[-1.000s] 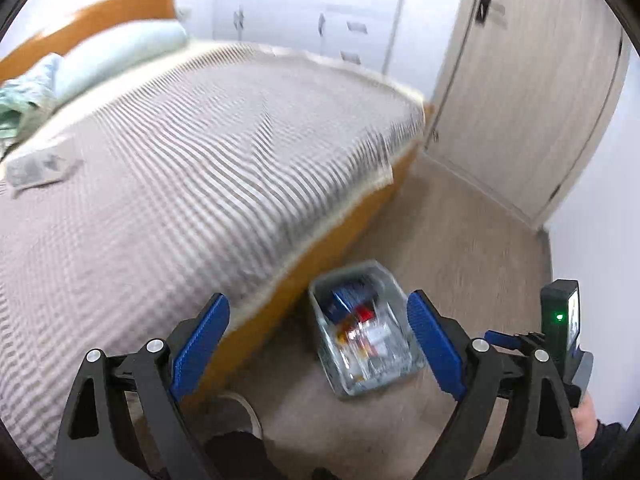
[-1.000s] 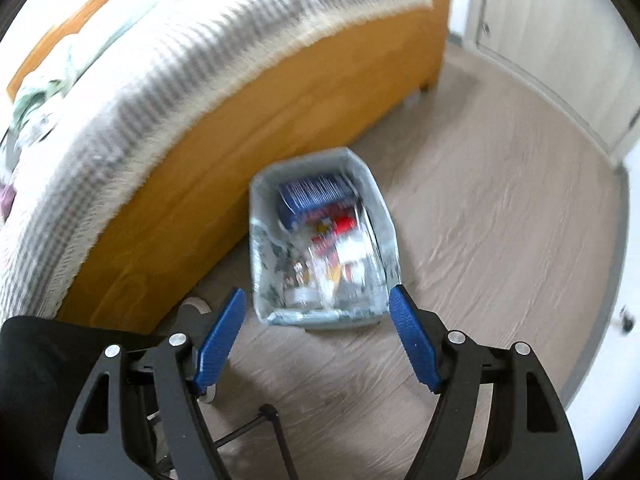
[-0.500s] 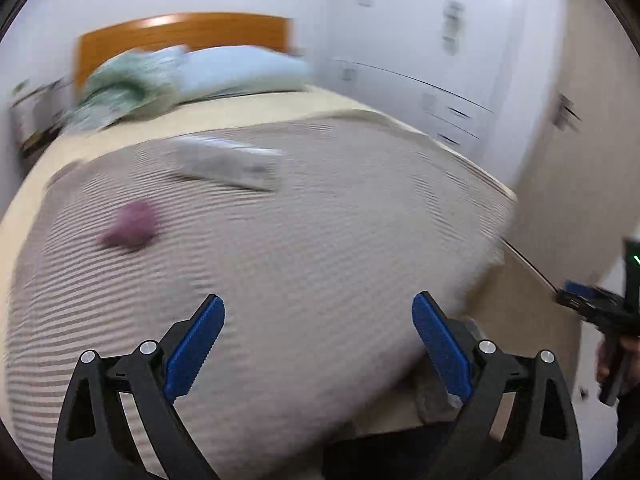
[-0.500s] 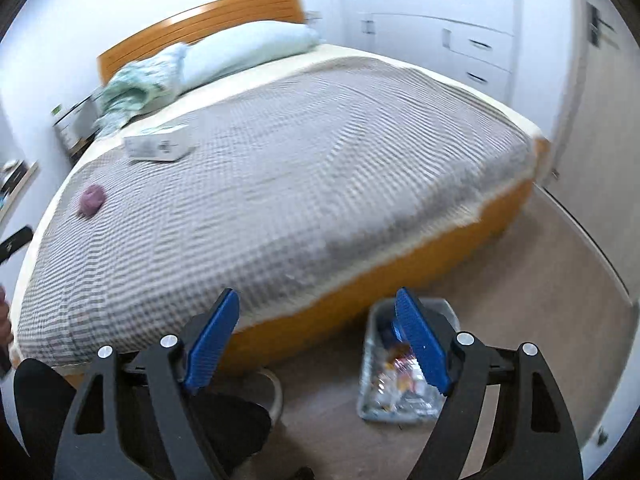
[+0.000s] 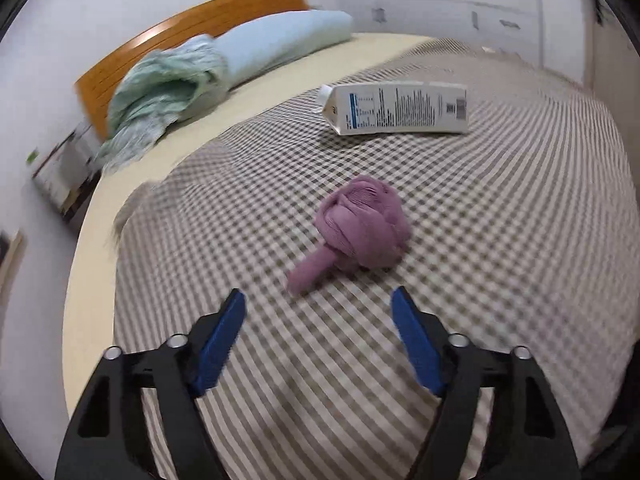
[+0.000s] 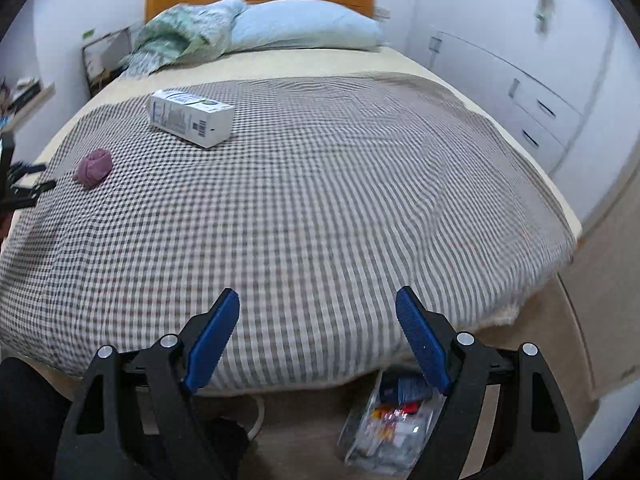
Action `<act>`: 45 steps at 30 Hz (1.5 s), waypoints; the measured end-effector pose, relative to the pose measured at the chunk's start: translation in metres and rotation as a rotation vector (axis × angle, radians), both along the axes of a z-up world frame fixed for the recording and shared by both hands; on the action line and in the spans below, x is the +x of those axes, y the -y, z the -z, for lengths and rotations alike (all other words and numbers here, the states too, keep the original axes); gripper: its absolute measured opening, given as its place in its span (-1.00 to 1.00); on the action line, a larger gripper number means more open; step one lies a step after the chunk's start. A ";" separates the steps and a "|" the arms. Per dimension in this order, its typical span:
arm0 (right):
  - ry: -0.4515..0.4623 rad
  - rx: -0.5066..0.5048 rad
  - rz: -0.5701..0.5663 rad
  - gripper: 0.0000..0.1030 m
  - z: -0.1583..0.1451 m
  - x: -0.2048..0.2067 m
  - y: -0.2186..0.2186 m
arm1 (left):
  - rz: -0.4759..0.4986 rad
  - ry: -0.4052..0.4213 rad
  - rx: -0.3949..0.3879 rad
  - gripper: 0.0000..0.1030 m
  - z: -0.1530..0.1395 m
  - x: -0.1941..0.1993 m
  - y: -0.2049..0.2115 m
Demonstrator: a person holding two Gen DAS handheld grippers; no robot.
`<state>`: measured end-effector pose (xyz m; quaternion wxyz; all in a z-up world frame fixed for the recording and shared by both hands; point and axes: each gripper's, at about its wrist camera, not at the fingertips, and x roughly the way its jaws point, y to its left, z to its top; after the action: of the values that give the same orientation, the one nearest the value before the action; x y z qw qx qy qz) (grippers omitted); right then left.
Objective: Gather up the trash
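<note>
A clear plastic bin (image 6: 384,428) stood on the floor at the foot of the bed (image 6: 320,200), holding a blue packet and a jumble of red, yellow and white wrappers; none of their print could be read. On the checked bedspread a white carton (image 5: 396,108) lay on its side, its panel showing a blue stripe, blocks of fine text too small to read, and a barcode. Near it, apart, lay a balled purple sock (image 5: 360,224). The left hand-held gripper (image 5: 318,300) hovered just short of the sock, its jaws closing with nothing between them. The right hand-held gripper (image 6: 318,300) stood wide and empty over the bed's foot.
</note>
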<state>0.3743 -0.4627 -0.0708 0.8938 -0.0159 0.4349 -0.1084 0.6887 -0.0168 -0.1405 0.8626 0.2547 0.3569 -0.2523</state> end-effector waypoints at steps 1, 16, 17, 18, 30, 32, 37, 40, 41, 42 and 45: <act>-0.010 0.002 -0.016 0.50 0.000 0.013 -0.002 | 0.035 -0.010 0.022 0.25 0.007 0.010 0.001; -0.098 0.131 -0.459 0.70 0.003 0.281 -0.044 | -0.028 -0.278 -0.253 -0.99 0.023 0.008 -0.013; -0.104 0.106 -0.491 0.70 0.006 0.302 -0.052 | -0.054 -0.292 -0.261 -1.00 0.021 0.001 -0.015; -0.109 0.090 -0.524 0.70 0.010 0.323 -0.061 | -0.092 -0.309 -0.267 -1.00 0.019 -0.006 -0.017; -0.316 0.153 -0.684 0.76 0.098 0.443 -0.103 | -0.216 -0.357 -0.387 -0.17 0.037 -0.025 -0.034; -0.299 0.234 -0.635 0.75 0.102 0.441 -0.093 | -0.251 -0.360 -0.377 -0.17 0.047 -0.019 -0.034; -0.213 0.339 -0.461 0.46 0.091 0.400 -0.064 | -0.266 -0.368 -0.377 -0.64 0.055 -0.016 -0.028; -0.183 0.374 -0.392 0.44 0.086 0.355 -0.052 | -0.279 -0.325 -0.372 -0.94 0.045 -0.024 -0.017; -0.173 0.372 -0.352 0.44 0.085 0.334 -0.048 | -0.299 -0.346 -0.393 -0.94 0.044 -0.028 -0.016; -0.166 0.354 -0.318 0.44 0.086 0.313 -0.048 | -0.314 -0.366 -0.414 -0.94 0.043 -0.032 -0.015; -0.125 0.245 -0.240 0.44 0.076 0.241 -0.056 | -0.383 -0.366 -0.443 -0.95 0.038 -0.053 -0.015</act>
<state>0.6157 -0.4068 -0.1467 0.8667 0.0346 0.4948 0.0541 0.6356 -0.0022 -0.1783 0.8504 -0.0599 0.4834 -0.1987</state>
